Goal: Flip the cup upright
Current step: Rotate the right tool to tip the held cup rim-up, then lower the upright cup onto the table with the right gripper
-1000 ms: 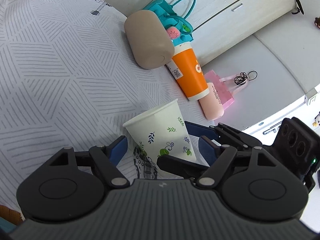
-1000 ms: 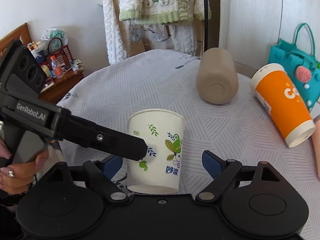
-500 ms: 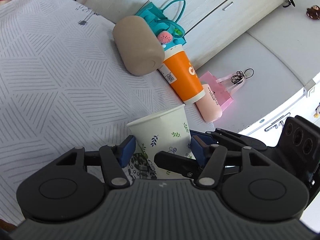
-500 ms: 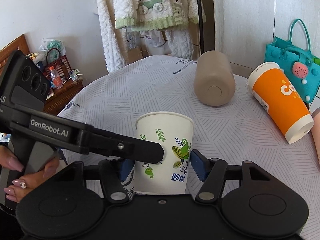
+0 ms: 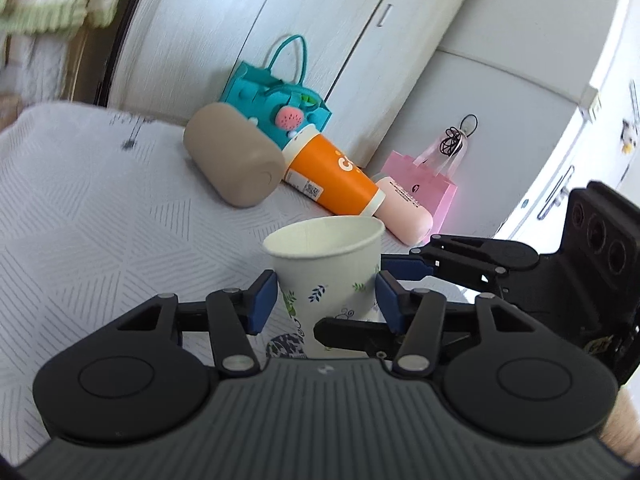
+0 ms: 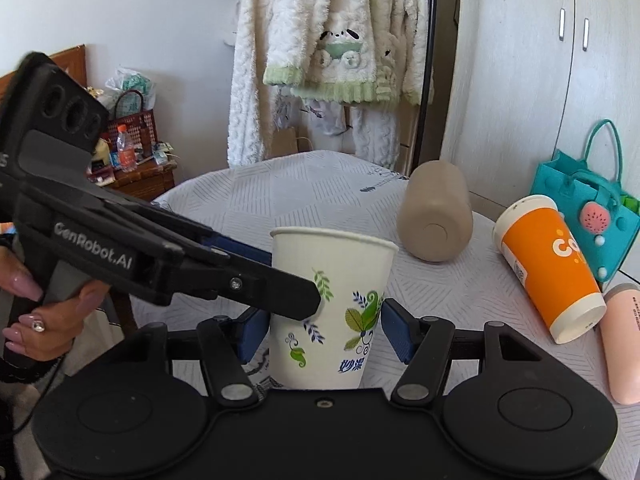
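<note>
A white paper cup with leaf prints (image 5: 332, 276) (image 6: 332, 308) stands upright, mouth up, between both grippers above the grey patterned tablecloth (image 5: 100, 220). My left gripper (image 5: 326, 300) is closed on its sides with the blue pads touching the cup wall. My right gripper (image 6: 324, 332) also has its blue pads against the cup sides. In the right wrist view the left gripper's fingers (image 6: 256, 284) cross the cup from the left. In the left wrist view the right gripper's fingers (image 5: 404, 268) come in from the right.
A beige cup (image 5: 236, 160) (image 6: 436, 216), an orange cup (image 5: 332, 178) (image 6: 552, 264) and a pink bottle (image 5: 404, 210) (image 6: 624, 344) lie on their sides on the table. A teal bag (image 5: 276, 92) (image 6: 592, 196) and a pink bag (image 5: 420, 180) stand behind.
Both grippers have closed from wide open onto the cup. The left gripper has tilted from looking down to looking level, and the cup now stands higher in both views.
</note>
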`<action>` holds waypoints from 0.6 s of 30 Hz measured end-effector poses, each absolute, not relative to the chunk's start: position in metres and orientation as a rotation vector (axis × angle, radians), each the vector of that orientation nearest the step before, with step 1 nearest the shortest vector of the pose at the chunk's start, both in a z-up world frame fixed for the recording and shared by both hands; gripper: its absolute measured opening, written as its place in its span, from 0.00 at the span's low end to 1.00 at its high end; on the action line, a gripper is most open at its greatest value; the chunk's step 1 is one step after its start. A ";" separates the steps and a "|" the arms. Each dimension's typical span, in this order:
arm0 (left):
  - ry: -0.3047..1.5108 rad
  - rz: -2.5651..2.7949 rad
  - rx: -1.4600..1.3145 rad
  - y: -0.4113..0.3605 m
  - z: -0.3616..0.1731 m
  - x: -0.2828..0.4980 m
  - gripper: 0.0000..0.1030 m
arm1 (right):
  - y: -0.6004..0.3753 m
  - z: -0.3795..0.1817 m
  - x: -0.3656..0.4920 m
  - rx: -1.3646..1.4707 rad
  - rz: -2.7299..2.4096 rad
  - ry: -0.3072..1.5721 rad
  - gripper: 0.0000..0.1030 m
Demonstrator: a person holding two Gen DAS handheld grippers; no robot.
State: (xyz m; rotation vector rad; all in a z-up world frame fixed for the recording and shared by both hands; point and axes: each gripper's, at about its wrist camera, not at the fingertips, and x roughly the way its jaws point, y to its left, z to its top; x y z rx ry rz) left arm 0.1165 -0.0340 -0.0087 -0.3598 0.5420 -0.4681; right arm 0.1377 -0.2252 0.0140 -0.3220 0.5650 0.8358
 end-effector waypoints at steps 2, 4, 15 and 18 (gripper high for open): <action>0.522 -0.469 -0.322 -0.038 -0.008 0.114 0.50 | -0.225 0.011 0.132 -0.316 0.794 0.536 0.65; 0.506 -0.469 -0.277 -0.041 -0.006 0.113 0.49 | -0.225 0.007 0.128 -0.311 0.766 0.500 0.65; 0.471 -0.460 -0.176 -0.051 0.001 0.142 0.48 | -0.214 -0.002 0.154 -0.322 0.643 0.408 0.64; 0.466 -0.451 -0.181 -0.050 0.000 0.151 0.48 | -0.211 -0.003 0.164 -0.314 0.637 0.408 0.64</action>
